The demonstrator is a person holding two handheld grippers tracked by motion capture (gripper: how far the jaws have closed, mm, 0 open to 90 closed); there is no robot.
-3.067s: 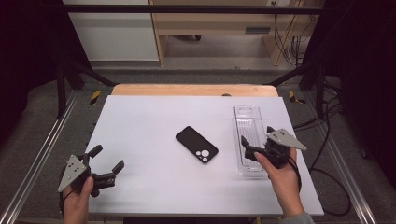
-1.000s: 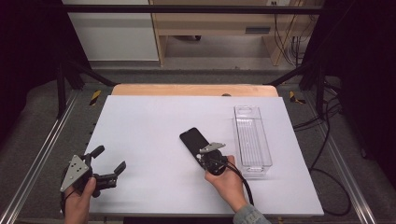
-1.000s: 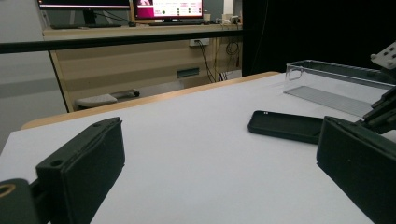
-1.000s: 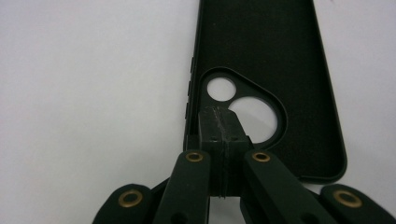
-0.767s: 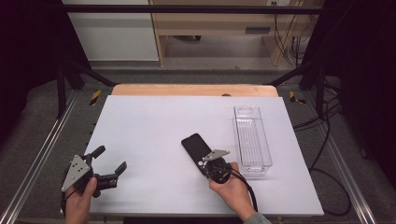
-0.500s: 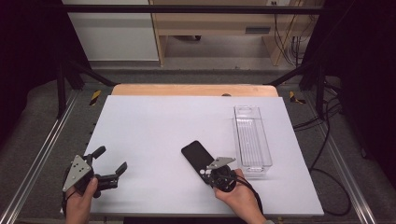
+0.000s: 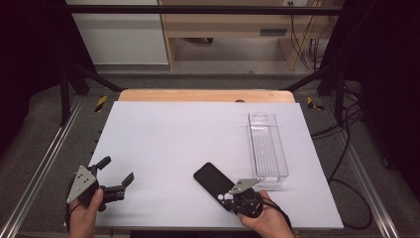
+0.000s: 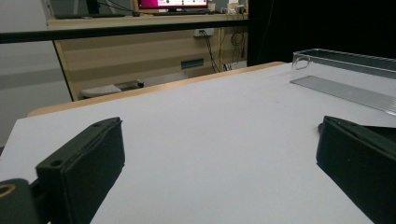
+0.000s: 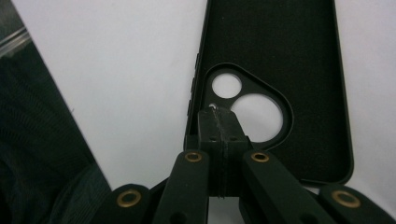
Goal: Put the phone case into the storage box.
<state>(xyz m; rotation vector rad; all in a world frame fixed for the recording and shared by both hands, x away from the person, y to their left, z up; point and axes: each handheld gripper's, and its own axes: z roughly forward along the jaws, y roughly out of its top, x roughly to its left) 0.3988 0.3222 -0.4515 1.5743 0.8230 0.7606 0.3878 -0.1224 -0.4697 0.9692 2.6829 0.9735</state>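
Note:
A black phone case (image 7: 210, 179) lies inside-up on the white table (image 7: 173, 129), near its front edge. My right gripper (image 7: 227, 197) is shut, held in a hand at the case's near end. In the right gripper view its closed tips (image 9: 218, 112) rest on the rim of the camera cutout of the case (image 9: 280, 46); I cannot tell whether they pinch it. My left gripper (image 7: 117, 169) stands open at the front left, held in a hand, with nothing between its jaws (image 8: 219, 154).
A clear plastic tray (image 7: 267, 144) lies lengthwise at the right of the table, just right of the case; it also appears in the left gripper view (image 8: 345, 70). Black frame bars and cables run around the table's sides.
The right gripper came from the tray to the case, then drew back toward the front edge, and the case slid with it. The left gripper has stayed in place.

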